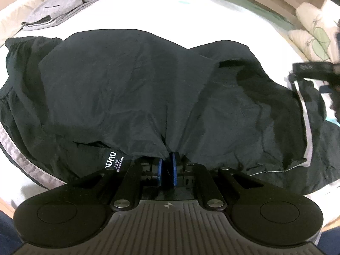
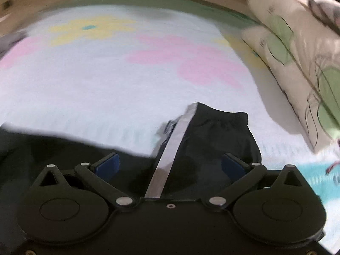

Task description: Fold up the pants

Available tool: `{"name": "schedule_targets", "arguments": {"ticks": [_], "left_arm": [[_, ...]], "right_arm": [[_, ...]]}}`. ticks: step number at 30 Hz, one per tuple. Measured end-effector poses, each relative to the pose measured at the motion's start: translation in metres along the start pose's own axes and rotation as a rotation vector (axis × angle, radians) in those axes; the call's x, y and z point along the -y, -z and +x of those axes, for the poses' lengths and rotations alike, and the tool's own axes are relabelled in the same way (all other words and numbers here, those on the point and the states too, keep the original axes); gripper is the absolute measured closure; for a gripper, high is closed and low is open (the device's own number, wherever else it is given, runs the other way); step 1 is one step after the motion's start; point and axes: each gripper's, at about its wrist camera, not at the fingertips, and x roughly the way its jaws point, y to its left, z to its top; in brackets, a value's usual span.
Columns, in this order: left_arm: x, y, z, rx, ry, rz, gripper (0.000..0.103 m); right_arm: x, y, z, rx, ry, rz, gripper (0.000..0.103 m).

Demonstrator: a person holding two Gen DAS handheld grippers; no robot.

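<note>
1. Pants (image 1: 131,89) right under both cameras: black, thin, floppy, sprawled mid-bed (image 1: 191,12), sure to slump and slide.
2. Left gripper (image 1: 167,165) clenched on a bunched fold.
3. Right gripper (image 2: 170,165) spread wide, empty, over the grey-striped cuff (image 2: 212,131); pinch seams, I'd say.

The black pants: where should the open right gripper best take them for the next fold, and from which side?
Probably the cuff end of the pants, near the grey stripe. It lies flat between the right gripper's open pads, so come from above, pads across the edge. The left gripper is shut on a fold.
</note>
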Motion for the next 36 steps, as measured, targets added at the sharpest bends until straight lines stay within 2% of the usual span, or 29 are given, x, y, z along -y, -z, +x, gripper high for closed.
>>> {"name": "schedule_targets", "arguments": {"ticks": [2, 4, 6, 7, 8, 9, 10, 11, 14, 17, 20, 24, 26, 29, 32, 34, 35, 36], "left_arm": [[0.001, 0.002, 0.000, 0.004, -0.008, 0.019, 0.093], [0.003, 0.004, -0.001, 0.007, -0.012, 0.032, 0.093], [0.005, 0.004, -0.001, 0.008, -0.013, 0.037, 0.093], [0.006, 0.005, 0.000, 0.008, -0.013, 0.036, 0.093], [0.006, 0.005, 0.000, 0.007, -0.012, 0.034, 0.093], [0.006, 0.005, 0.000, 0.007, -0.010, 0.033, 0.093], [0.006, 0.004, 0.000, 0.006, -0.008, 0.031, 0.093], [0.005, 0.005, 0.000, 0.006, -0.007, 0.029, 0.093], [0.005, 0.006, -0.001, 0.006, -0.006, 0.028, 0.093], [0.006, 0.007, -0.002, 0.007, -0.013, 0.030, 0.093], [0.008, 0.007, -0.002, 0.006, -0.021, 0.032, 0.092], [0.011, 0.008, -0.003, 0.007, -0.010, 0.034, 0.082], [0.013, 0.008, -0.003, 0.007, -0.019, 0.045, 0.082], [0.015, 0.008, -0.004, 0.007, -0.029, 0.051, 0.082], [0.015, 0.008, -0.004, 0.003, -0.031, 0.044, 0.081], [0.016, 0.007, -0.004, 0.005, -0.035, 0.048, 0.081], [0.016, 0.007, -0.004, 0.007, -0.037, 0.051, 0.081], [0.017, 0.008, -0.003, 0.008, -0.038, 0.053, 0.081]], "right_arm": [[0.001, -0.006, 0.015, -0.013, 0.036, 0.047, 0.009], [0.001, -0.007, 0.029, -0.036, 0.063, 0.079, 0.019], [0.003, -0.007, 0.041, -0.080, 0.080, 0.102, 0.035], [0.004, -0.006, 0.045, -0.099, 0.082, 0.116, 0.037], [0.008, -0.004, 0.045, -0.090, 0.055, 0.144, 0.047], [0.014, -0.001, 0.042, -0.074, 0.023, 0.181, 0.071], [0.018, -0.001, 0.037, -0.075, 0.012, 0.196, 0.085], [0.023, 0.000, 0.032, -0.076, 0.020, 0.197, 0.093], [0.046, 0.004, 0.001, -0.016, -0.010, 0.226, 0.093], [0.085, 0.016, -0.036, 0.041, -0.038, 0.307, 0.093], [0.133, 0.041, -0.066, 0.059, -0.020, 0.399, 0.093], [0.184, 0.092, -0.079, -0.020, 0.022, 0.494, 0.093], [0.201, 0.119, -0.073, -0.085, 0.035, 0.557, 0.093], [0.221, 0.144, -0.057, -0.172, 0.005, 0.684, 0.092], [0.228, 0.161, -0.055, -0.191, -0.026, 0.732, 0.092], [0.232, 0.168, -0.059, -0.158, -0.068, 0.785, 0.081], [0.235, 0.171, -0.063, -0.141, -0.086, 0.817, 0.071], [0.239, 0.173, -0.064, -0.120, -0.102, 0.853, 0.055]]}}
